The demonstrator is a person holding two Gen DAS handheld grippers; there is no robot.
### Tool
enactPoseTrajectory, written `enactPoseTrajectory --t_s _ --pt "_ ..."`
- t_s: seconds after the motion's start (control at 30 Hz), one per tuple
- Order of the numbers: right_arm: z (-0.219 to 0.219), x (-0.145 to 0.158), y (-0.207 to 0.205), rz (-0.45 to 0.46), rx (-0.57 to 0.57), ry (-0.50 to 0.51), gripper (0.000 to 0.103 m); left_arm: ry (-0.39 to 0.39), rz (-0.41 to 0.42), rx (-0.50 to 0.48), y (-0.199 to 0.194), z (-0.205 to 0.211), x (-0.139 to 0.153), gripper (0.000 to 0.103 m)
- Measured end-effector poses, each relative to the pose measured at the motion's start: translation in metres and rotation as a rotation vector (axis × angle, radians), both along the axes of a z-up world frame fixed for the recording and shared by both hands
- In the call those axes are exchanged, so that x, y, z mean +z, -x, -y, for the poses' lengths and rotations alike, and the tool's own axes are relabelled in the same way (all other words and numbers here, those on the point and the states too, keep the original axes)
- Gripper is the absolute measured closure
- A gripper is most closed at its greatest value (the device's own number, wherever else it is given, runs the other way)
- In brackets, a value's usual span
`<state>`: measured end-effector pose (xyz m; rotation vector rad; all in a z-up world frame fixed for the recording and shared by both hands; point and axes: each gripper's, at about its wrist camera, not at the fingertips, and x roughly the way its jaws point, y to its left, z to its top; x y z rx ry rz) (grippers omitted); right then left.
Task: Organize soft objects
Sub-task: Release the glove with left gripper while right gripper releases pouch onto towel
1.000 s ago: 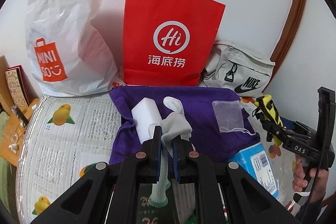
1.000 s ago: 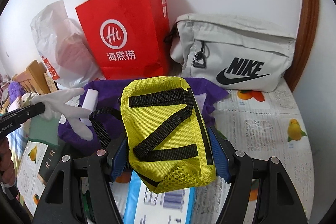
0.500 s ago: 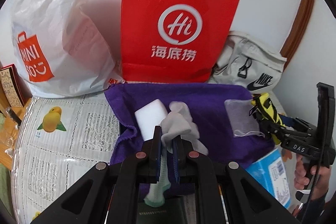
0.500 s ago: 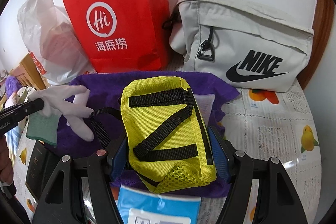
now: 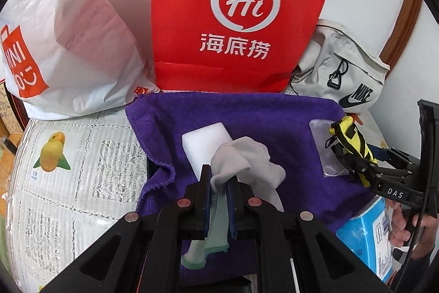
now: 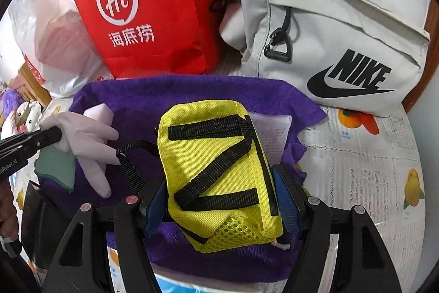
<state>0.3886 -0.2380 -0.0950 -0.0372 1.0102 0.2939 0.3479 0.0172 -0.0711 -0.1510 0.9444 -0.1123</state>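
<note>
Both grippers advanced over purple towel [image 5: 247, 117] toward counter's back edge; left gripper [image 5: 218, 177] clamped on glove [image 5: 241, 155]; right gripper [image 6: 219, 199] clamped on yellow pouch [image 6: 216, 172]; placement appears imminent.

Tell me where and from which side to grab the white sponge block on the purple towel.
Grip the white sponge block across its two long sides near the far end, coming from above. It lies flat on the purple towel, and the glove held by the left gripper covers its near end.
</note>
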Motion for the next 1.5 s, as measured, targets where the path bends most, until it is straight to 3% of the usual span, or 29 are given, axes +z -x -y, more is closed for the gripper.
enactPoseTrajectory --t_s 0.37,0.43,0.97,1.1,1.2,1.5 --pt "-0.005 -0.015 -0.011 -0.068 0.006 0.017 0.033 0.001 -0.011 0.01 -0.001 -0.006 -0.004 0.087" --pt "-0.004 -0.018 -0.012 -0.086 0.006 0.019 0.033 -0.005 -0.012 0.011 -0.001 -0.006 -0.003 0.081" --pt "-0.007 -0.026 -0.01 -0.14 0.013 0.031 0.026 -0.025 -0.014 0.013 0.008 -0.007 0.004 0.065" --pt "-0.007 -0.022 -0.004 -0.132 0.021 0.037 0.023 -0.027 -0.007 0.014 0.014 -0.008 0.009 0.064" --pt "-0.007 -0.017 0.0 -0.117 0.024 0.027 0.011 -0.036 -0.002 0.018 0.02 -0.008 0.013 0.061" --pt "0.006 0.011 0.02 -0.073 -0.028 -0.005 0.01 -0.045 0.03 0.031 0.05 -0.01 0.035 0.059"
